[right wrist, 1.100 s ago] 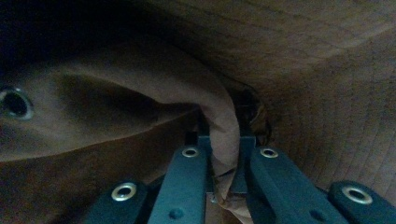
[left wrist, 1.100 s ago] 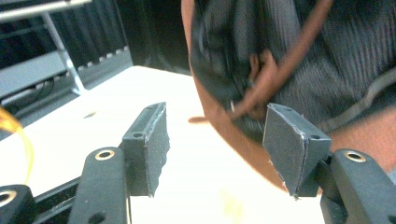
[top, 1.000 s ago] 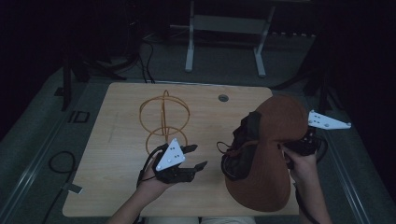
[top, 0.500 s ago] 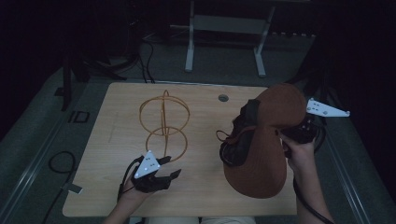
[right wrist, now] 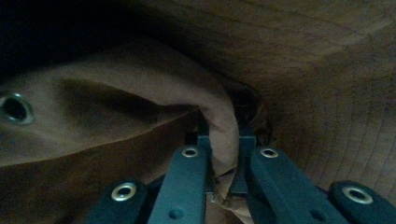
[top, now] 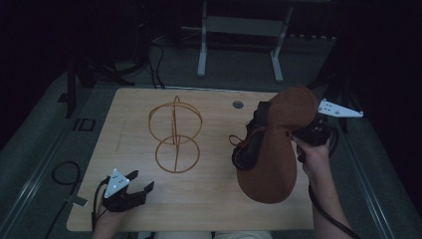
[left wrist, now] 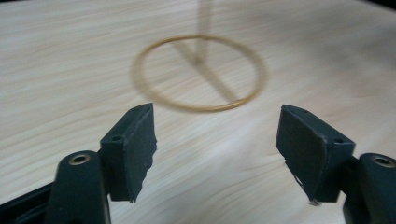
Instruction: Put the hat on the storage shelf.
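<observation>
While right claw (top: 298,133) pinched brown hat (top: 276,149) by fabric fold above desk's (top: 214,194) right side, left claw (top: 137,189), jaws just widened, empty, lay low before wire stand (top: 175,134); advice: steady stand base, lower hat squarely.

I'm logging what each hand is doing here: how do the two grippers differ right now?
The left gripper sits low over the table near its front edge, while the right gripper is raised at the table's right side. The left gripper's jaws stand apart with nothing between them and have just been opening; the right gripper's are clamped on a fold of the brown hat, holding it up. Both are black, hand-held and carry a grey plate.
</observation>
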A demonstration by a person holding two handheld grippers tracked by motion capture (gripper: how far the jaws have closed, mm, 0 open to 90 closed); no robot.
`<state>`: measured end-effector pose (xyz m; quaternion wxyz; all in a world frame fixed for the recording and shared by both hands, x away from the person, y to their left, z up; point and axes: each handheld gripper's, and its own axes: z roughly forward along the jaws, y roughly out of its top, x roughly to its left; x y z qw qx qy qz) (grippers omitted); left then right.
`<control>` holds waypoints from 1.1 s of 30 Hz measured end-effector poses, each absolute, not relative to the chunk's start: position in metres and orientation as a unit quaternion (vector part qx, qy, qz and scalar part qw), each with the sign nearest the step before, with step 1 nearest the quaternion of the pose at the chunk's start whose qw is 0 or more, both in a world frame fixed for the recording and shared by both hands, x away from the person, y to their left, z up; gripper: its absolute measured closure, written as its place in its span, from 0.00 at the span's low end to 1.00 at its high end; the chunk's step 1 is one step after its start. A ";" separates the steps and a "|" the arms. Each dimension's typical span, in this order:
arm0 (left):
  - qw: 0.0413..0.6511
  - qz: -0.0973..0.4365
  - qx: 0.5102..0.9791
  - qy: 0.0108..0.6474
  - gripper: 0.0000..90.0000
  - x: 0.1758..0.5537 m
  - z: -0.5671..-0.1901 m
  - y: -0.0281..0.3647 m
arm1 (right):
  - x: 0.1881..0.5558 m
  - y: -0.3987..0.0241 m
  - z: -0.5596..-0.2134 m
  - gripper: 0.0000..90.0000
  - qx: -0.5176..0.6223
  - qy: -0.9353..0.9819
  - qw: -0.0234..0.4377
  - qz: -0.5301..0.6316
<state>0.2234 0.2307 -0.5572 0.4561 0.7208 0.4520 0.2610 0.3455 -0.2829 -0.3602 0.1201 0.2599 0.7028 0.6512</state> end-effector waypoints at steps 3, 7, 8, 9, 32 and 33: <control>0.440 0.274 0.700 0.491 0.25 0.224 -0.560 0.248 | 0.350 -0.281 -0.361 0.97 0.261 0.705 0.119 0.649; 0.452 0.289 0.668 0.516 0.19 0.221 -0.561 0.264 | 0.356 -0.277 -0.358 0.97 0.262 0.709 0.121 0.643; 0.450 0.300 0.661 0.521 0.18 0.220 -0.560 0.266 | 0.358 -0.276 -0.358 0.97 0.263 0.710 0.121 0.642; 0.449 0.312 0.652 0.525 0.18 0.219 -0.560 0.268 | 0.360 -0.275 -0.357 0.97 0.263 0.711 0.122 0.641; 0.407 0.366 0.609 0.574 0.02 0.215 -0.567 0.283 | 0.423 -0.167 -0.303 0.97 0.228 0.740 0.105 0.624; 0.410 0.367 0.606 0.575 0.02 0.214 -0.567 0.284 | 0.425 -0.157 -0.300 0.97 0.223 0.747 0.105 0.618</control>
